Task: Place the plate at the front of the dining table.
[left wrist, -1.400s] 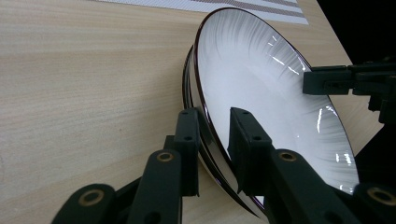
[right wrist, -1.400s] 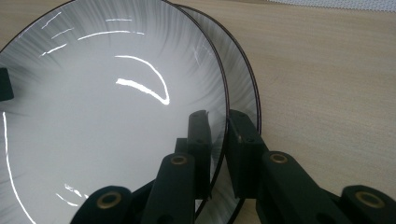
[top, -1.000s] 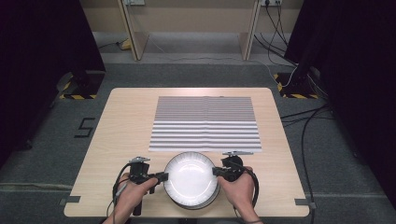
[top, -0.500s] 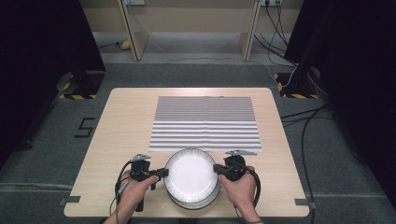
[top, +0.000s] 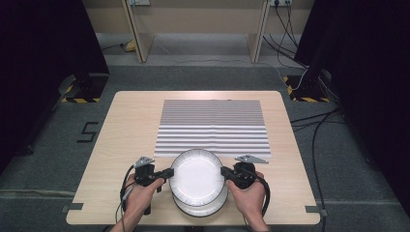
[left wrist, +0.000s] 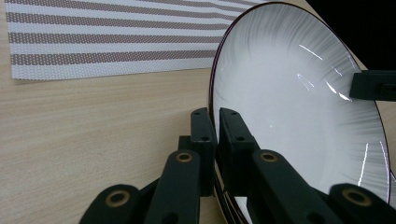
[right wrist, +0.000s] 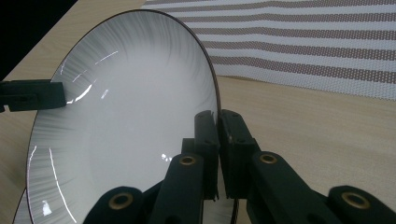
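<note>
The black two-jaw left gripper [top: 167,172] was held low in the left hand [top: 140,193], jaws closed together. The black two-jaw right gripper [top: 225,172] was gripped likewise in the right hand [top: 249,195], jaws pinched shut, facing inward.

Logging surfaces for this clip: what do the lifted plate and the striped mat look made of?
The plate looks like glazed ceramic: glossy white, sharp light glints, a thin dark rim line. The striped mat looks like woven vinyl or fabric: matte, fine mesh texture in the left gripper view; which one is unclear.
</note>
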A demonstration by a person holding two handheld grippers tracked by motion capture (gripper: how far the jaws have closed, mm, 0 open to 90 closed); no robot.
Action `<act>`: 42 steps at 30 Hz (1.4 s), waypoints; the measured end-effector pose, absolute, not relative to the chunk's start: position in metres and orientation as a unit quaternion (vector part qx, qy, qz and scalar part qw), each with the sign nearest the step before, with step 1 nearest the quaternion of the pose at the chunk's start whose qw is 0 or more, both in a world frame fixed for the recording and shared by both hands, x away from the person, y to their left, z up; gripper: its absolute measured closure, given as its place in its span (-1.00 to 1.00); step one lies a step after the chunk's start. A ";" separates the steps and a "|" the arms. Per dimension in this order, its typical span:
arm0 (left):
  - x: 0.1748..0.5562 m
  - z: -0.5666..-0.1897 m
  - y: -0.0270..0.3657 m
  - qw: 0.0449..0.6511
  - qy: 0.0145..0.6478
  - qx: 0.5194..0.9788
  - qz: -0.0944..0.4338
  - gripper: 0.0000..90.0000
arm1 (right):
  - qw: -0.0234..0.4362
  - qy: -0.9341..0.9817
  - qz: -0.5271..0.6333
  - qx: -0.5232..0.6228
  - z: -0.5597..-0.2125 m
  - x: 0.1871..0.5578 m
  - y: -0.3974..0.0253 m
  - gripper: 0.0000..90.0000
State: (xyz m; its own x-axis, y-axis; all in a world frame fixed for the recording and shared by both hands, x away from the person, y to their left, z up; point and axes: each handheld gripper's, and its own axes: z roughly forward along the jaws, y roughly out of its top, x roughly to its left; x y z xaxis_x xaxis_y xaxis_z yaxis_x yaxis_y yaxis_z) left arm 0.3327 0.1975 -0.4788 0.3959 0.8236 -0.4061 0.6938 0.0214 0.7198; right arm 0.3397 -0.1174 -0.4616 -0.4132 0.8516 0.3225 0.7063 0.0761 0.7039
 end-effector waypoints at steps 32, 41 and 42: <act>0.344 -0.469 0.189 0.468 0.545 0.688 0.107 0.92 | 0.138 0.713 0.432 0.535 -0.452 0.342 -0.115 0.95; 0.353 -0.459 0.188 0.476 0.535 0.688 0.114 0.92 | 0.148 0.707 0.440 0.533 -0.444 0.347 -0.115 0.95; 0.354 -0.457 0.187 0.477 0.535 0.688 0.115 0.92 | 0.151 0.706 0.441 0.533 -0.442 0.347 -0.116 0.95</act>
State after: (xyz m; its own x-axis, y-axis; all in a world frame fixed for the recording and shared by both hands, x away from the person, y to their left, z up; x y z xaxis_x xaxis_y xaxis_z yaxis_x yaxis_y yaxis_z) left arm 0.3536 0.1867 -0.4573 0.4012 0.8456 -0.3521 0.6260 0.0275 0.7793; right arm 0.3475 -0.1159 -0.4419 -0.3861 0.8861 0.2564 0.6190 0.0428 0.7842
